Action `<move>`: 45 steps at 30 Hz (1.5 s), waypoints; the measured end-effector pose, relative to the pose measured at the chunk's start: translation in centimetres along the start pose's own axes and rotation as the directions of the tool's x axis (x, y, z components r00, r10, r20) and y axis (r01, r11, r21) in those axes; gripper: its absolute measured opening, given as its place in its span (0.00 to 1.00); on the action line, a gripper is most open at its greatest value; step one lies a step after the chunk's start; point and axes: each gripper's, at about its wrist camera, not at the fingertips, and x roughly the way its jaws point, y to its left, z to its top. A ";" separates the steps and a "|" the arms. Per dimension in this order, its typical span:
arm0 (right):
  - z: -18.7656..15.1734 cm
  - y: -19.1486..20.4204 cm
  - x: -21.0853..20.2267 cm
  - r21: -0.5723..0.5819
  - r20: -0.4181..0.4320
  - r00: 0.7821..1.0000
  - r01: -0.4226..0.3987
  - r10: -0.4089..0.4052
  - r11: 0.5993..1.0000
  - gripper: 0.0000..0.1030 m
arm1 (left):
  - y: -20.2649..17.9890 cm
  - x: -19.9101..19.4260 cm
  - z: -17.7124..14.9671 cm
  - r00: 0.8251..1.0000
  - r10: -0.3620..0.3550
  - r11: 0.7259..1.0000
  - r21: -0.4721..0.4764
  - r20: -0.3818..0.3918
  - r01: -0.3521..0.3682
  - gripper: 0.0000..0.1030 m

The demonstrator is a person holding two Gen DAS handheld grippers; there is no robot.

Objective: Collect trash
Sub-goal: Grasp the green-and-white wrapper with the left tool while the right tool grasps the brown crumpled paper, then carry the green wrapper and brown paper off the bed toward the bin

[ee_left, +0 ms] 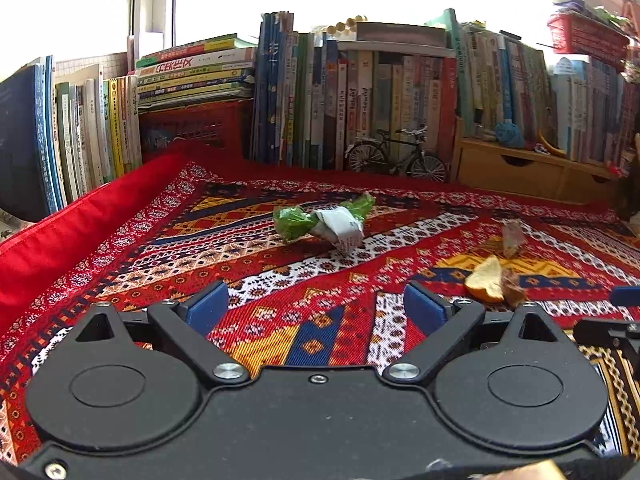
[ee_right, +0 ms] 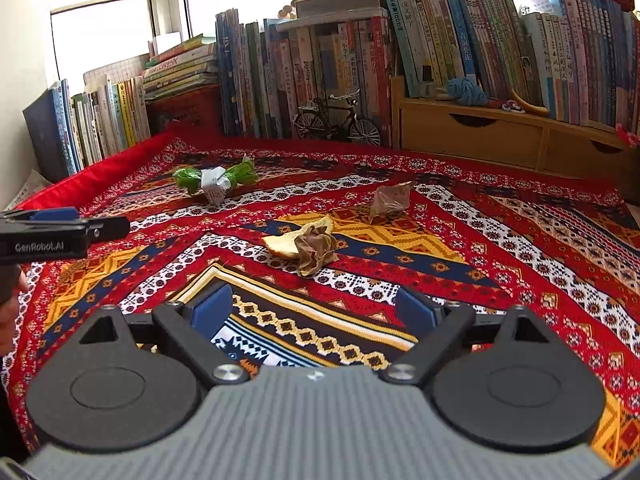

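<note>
Both tools are hovering low over the patterned cloth (ee_right: 500, 248) covering the counter, and nothing is being carried. The right hand-held gripper (ee_right: 312, 312) is standing released, its blue pads spread wide with only cloth showing between them. The left hand-held gripper (ee_left: 316, 306) is likewise released and empty.

Nearest the right tool, straight ahead and slightly left of its centre line, an orange peel (ee_right: 286, 242) is lying touching a crumpled brown paper (ee_right: 316, 250); their combined long axis is running roughly crosswise to the fingers. From the left tool this pair is sitting off to the right, so the right hand is judged the nearer.

Farther on, a clear wrapper (ee_right: 390, 198) is lying apart to the right. A green-and-white wrapper (ee_left: 324, 220) is resting directly ahead of the left tool, long axis crosswise, favouring that hand.

Beyond, a toy bicycle (ee_right: 338, 122) is standing before rows of books (ee_right: 320, 68). No bin is showing.
</note>
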 end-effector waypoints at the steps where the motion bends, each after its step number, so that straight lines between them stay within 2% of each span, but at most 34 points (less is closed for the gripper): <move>1: 0.2 0.0 0.5 -0.013 -0.002 1.000 0.009 -0.009 1.000 0.91 | 0.3 1.1 0.4 1.000 0.002 1.000 -0.013 0.009 -0.002 0.91; 4: 1.1 0.0 2.4 -0.041 -0.005 1.000 0.003 -0.003 0.999 0.92 | 1.0 4.1 2.0 1.000 0.021 0.998 -0.059 0.021 -0.020 0.92; 7: 2.2 0.1 4.6 -0.038 -0.016 1.000 -0.014 0.013 0.999 0.92 | 1.7 7.4 3.5 0.999 0.037 0.986 -0.160 0.007 -0.035 0.93; 9: 3.0 0.1 6.1 -0.018 -0.026 0.999 -0.031 0.030 0.999 0.92 | 1.9 9.3 4.1 0.999 0.048 0.974 -0.220 0.006 -0.045 0.95; 12: 3.8 -0.3 7.7 0.036 -0.029 0.999 -0.036 0.037 0.999 0.90 | 1.7 12.0 4.7 0.997 0.072 0.965 -0.251 -0.031 -0.077 0.95; 14: 4.0 -1.1 8.1 0.095 -0.023 0.999 -0.024 0.026 0.995 0.74 | 1.4 13.7 4.9 0.994 0.090 0.961 -0.258 -0.065 -0.103 0.95; 17: 3.8 -2.5 8.7 0.181 -0.026 0.999 -0.038 0.043 0.983 0.59 | 0.7 15.9 4.3 0.990 0.073 0.958 -0.267 -0.124 -0.104 0.96; 19: 3.6 -2.5 9.6 0.173 -0.051 0.998 -0.033 0.043 0.984 0.52 | 0.3 16.9 3.8 0.988 0.047 0.954 -0.288 -0.145 -0.087 0.99; 21: 3.3 -2.2 10.4 0.164 -0.078 0.995 -0.045 0.058 0.985 0.46 | -0.4 17.1 3.5 0.991 0.049 0.959 -0.272 -0.123 -0.081 0.96; 22: 3.2 -1.9 10.4 0.153 -0.076 0.995 -0.050 0.062 0.987 0.44 | -0.8 17.1 3.4 0.992 0.042 0.966 -0.249 -0.123 -0.071 0.89; 23: 3.1 -1.5 10.3 0.129 -0.075 0.995 -0.049 0.059 0.990 0.37 | -1.2 16.9 3.4 0.993 0.032 0.972 -0.229 -0.112 -0.058 0.71; 24: 3.0 -1.2 10.2 0.111 -0.077 0.995 -0.059 0.067 0.992 0.31 | -1.4 16.7 3.4 0.995 0.012 0.975 -0.220 -0.104 -0.035 0.59; 25: 2.9 -0.9 10.0 0.106 -0.078 0.994 -0.068 0.076 0.992 0.26 | -1.5 16.2 3.4 0.995 -0.028 0.975 -0.221 -0.101 0.005 0.40; 26: 2.9 -0.7 9.6 0.105 -0.075 0.994 -0.070 0.078 0.992 0.22 | -1.8 15.9 3.5 0.993 -0.053 0.975 -0.221 -0.104 0.029 0.33; 29: 2.8 -0.2 8.5 0.087 -0.057 0.995 -0.079 0.084 0.993 0.17 | -3.0 14.5 3.6 0.996 -0.004 0.988 -0.157 -0.091 -0.011 0.33; 32: 2.8 0.3 7.0 0.065 -0.034 0.996 -0.082 0.084 0.995 0.17 | -3.5 12.6 3.4 0.998 -0.006 0.995 -0.098 -0.058 0.000 0.32; 39: 1.8 1.4 2.8 0.044 0.008 0.995 -0.098 0.098 0.994 0.17 | -2.8 6.3 2.3 0.998 -0.045 0.997 -0.062 -0.045 0.042 0.33; 45: -0.3 3.0 -1.3 0.028 0.010 0.993 -0.114 0.113 0.993 0.17 | -1.7 -2.7 0.2 0.992 -0.111 0.993 -0.042 -0.058 0.109 0.33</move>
